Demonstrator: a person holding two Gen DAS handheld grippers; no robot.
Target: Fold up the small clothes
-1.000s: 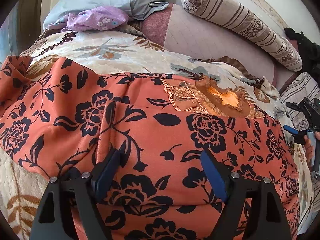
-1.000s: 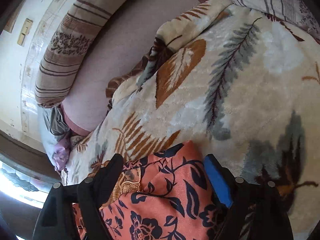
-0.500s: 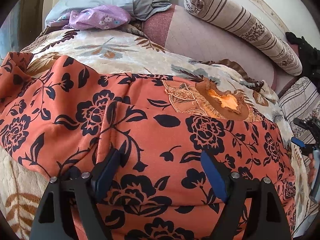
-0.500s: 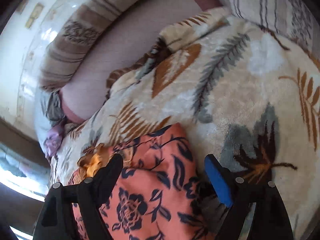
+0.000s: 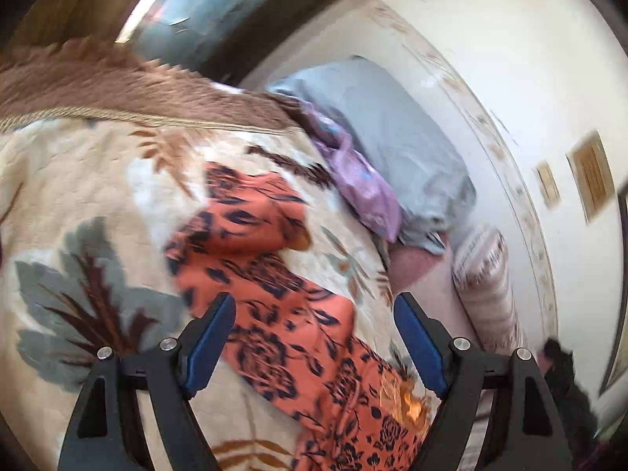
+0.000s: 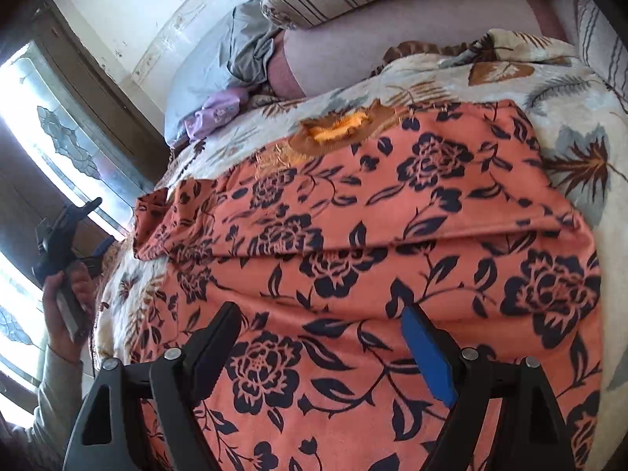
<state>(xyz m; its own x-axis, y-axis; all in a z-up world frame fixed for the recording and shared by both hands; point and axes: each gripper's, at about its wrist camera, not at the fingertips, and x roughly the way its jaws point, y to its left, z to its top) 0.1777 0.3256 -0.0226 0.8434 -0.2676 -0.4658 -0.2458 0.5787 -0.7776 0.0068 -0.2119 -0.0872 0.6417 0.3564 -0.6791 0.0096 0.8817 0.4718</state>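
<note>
Both grippers are wide open with nothing in them. The right gripper (image 6: 318, 341) hovers over the orange floral garment (image 6: 392, 235), which lies spread on the leaf-print blanket (image 6: 581, 125). The left gripper (image 5: 314, 333) is at the garment's sleeve end (image 5: 243, 212), near the grey pillow (image 5: 392, 133).

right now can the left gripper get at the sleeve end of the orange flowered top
Probably yes. The left gripper is open and empty, the sleeve of the orange flowered top lies uncovered on the blanket just ahead, nothing between.
</note>
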